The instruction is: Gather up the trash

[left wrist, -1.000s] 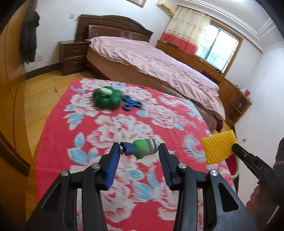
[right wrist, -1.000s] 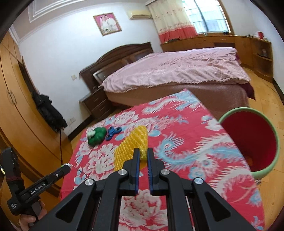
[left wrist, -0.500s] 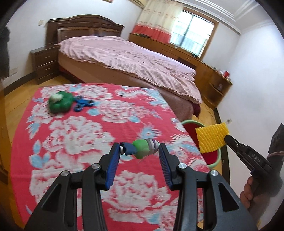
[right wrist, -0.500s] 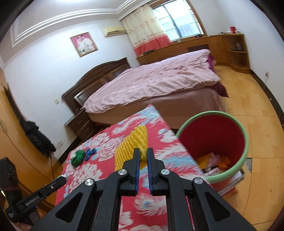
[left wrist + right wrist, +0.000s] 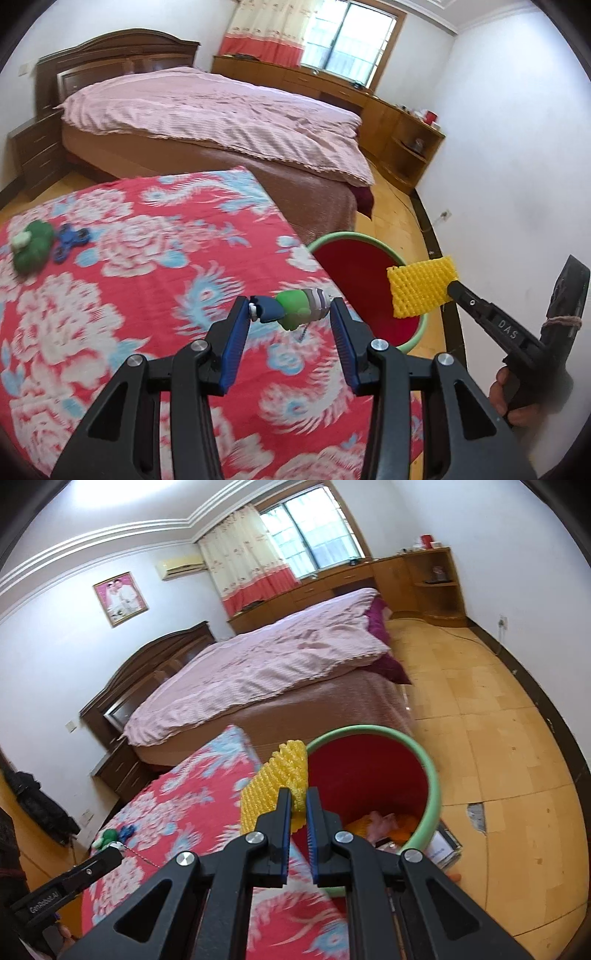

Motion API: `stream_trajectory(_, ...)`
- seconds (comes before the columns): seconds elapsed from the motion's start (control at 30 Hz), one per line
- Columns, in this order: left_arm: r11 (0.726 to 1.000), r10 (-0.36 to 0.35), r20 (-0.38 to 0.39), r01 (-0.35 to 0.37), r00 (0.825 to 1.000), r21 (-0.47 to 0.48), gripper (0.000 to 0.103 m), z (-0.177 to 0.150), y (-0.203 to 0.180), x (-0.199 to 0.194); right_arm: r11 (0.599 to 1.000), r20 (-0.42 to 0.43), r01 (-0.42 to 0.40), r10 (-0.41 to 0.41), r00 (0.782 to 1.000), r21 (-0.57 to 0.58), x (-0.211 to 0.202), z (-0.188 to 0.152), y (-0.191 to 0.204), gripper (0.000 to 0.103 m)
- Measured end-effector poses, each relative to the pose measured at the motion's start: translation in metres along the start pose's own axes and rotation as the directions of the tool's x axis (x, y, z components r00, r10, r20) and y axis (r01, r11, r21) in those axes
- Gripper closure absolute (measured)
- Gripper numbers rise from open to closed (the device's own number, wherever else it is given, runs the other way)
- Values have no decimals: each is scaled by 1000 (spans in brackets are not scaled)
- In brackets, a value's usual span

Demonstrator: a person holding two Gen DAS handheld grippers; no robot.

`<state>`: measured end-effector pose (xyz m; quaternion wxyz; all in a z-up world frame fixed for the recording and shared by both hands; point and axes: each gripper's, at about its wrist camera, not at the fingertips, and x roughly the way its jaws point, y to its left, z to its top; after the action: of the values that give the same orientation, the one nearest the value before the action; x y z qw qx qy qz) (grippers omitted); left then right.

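Note:
My left gripper (image 5: 291, 314) is shut on a small green, blue and grey toy figure (image 5: 295, 308) with a short chain, held above the red floral tablecloth (image 5: 129, 295). My right gripper (image 5: 298, 805) is shut on a yellow foam fruit net (image 5: 273, 790) and holds it at the near rim of the red bin with a green rim (image 5: 432, 775). In the left wrist view the net (image 5: 421, 286) hangs over the bin (image 5: 354, 266), beside the table's right edge. The bin holds pink and orange scraps (image 5: 384, 821).
A green plush toy (image 5: 31, 249) and a blue fidget spinner (image 5: 70, 242) lie at the table's far left. A bed with a pink cover (image 5: 221, 118) stands behind the table. Wooden floor (image 5: 498, 720) surrounds the bin. A wardrobe is at the left.
Both grippers have swung right, away from the table's middle and toward the bin. The yellow net is now over the bin's rim. Both grips are unchanged.

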<state>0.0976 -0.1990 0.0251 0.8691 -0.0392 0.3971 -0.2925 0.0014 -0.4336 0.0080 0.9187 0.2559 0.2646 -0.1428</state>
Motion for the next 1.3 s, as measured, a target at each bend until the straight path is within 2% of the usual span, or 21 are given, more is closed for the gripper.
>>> stream_trajectory(0.2, 999, -30, -14, 30, 999, 39, 58, 12, -29, 33, 997, -2, 71, -71, 997, -3, 17, 5, -25, 93)
stream_trajectory(0.43, 996, -66, -50, 69, 997, 61, 58, 18, -55, 74, 995, -51, 98, -98, 994, 11, 40, 7, -59, 93)
stream_trajectory(0.73, 990, -86, -136, 100, 987, 96, 58, 11, -83, 121, 995, -105, 85, -79, 991, 51, 63, 2, -88, 91)
stream_trajectory(0.87, 991, -81, -133, 94, 988, 95, 58, 10, -84, 126, 995, -114, 84, -78, 990, 50, 68, 2, -91, 90)
stream_trajectory(1.03, 993, -76, -139, 87, 987, 76, 58, 8, -80, 126, 996, -107, 78, -73, 992, 53, 69, 1, -94, 80)
stream_trajectory(1.3, 997, -43, -111, 49, 993, 53, 58, 5, -66, 102, 998, -100, 37, -31, 994, 55, 56, 2, -84, 67)
